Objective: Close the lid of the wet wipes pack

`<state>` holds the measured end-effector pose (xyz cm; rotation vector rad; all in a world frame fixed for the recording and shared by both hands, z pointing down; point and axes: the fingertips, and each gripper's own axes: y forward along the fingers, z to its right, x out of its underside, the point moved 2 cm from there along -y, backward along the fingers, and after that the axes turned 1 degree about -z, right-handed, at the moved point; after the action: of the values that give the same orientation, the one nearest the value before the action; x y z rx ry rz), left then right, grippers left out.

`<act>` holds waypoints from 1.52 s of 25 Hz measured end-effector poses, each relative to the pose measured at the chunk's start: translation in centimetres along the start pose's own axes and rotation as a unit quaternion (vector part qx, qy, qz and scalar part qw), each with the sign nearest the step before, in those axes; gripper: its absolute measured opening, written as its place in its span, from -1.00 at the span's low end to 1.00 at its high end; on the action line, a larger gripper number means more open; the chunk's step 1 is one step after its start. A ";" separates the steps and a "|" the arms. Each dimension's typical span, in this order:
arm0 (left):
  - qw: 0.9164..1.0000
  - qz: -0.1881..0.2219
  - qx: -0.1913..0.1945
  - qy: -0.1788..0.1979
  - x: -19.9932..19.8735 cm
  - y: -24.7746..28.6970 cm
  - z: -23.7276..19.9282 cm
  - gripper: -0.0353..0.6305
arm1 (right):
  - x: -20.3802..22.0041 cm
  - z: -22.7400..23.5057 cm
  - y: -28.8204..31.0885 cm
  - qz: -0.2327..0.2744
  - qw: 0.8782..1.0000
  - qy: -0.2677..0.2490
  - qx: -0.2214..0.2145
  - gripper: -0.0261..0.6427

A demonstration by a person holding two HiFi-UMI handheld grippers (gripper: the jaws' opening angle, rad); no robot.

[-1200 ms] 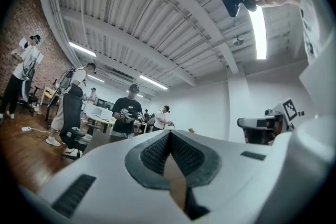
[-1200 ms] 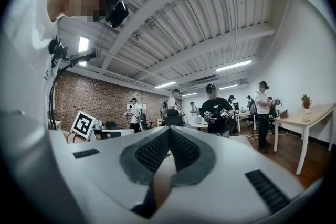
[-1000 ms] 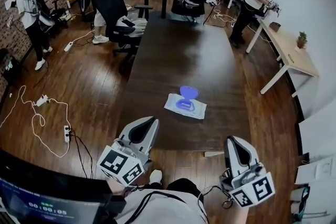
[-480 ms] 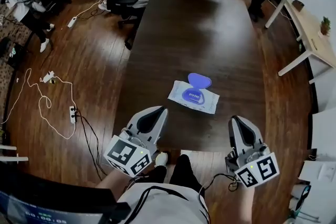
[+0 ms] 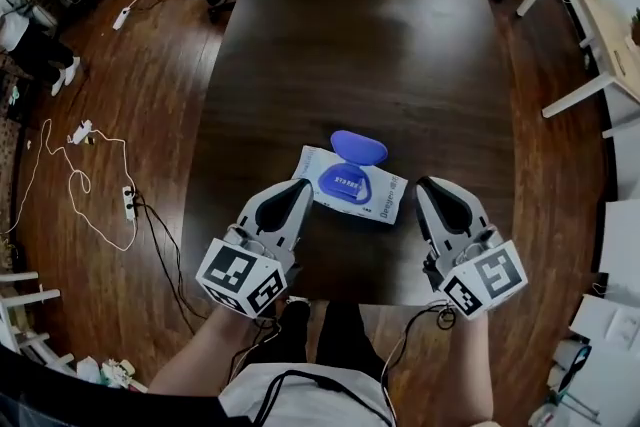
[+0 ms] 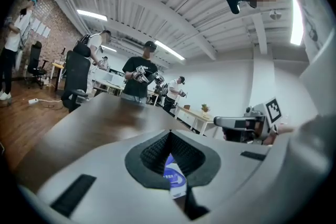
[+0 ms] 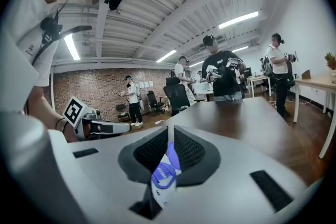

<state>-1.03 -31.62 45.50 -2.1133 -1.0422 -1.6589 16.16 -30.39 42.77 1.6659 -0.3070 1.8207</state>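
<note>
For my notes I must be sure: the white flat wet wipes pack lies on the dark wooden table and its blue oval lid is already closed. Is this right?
Not quite. The white flat wet wipes pack does lie on the dark wooden table, but its blue oval lid is open, folded back; the head view shows it.
</note>
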 end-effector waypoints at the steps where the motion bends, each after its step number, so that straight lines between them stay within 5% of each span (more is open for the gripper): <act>1: 1.000 -0.007 0.000 -0.009 1.2 0.8 -0.2 -0.90 | 1.1 0.9 0.9 -0.010 1.000 0.004 -0.004 -0.80; 5: 0.998 -0.049 -0.007 -0.042 6.4 3.6 -0.8 -0.90 | 5.3 4.1 4.4 -0.053 0.999 0.007 -0.012 -0.30; 9: 0.995 -0.066 -0.019 -0.067 10.1 5.5 -2.0 -0.90 | 7.9 5.2 7.8 -0.081 0.995 -0.006 -0.050 -0.10; 18: 0.994 -0.078 -0.042 -0.066 11.9 5.6 -3.4 -0.90 | 11.4 3.1 12.7 -0.109 0.987 -0.012 -0.116 -0.09; 38: 0.993 -0.085 -0.061 -0.054 11.7 3.6 -5.2 -0.90 | 10.2 -2.2 10.3 -0.115 0.984 -0.041 -0.130 -0.09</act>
<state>-1.37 -32.92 58.69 -2.2718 -1.2125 -1.7412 8.40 -34.02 54.66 1.5282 -0.3562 1.4776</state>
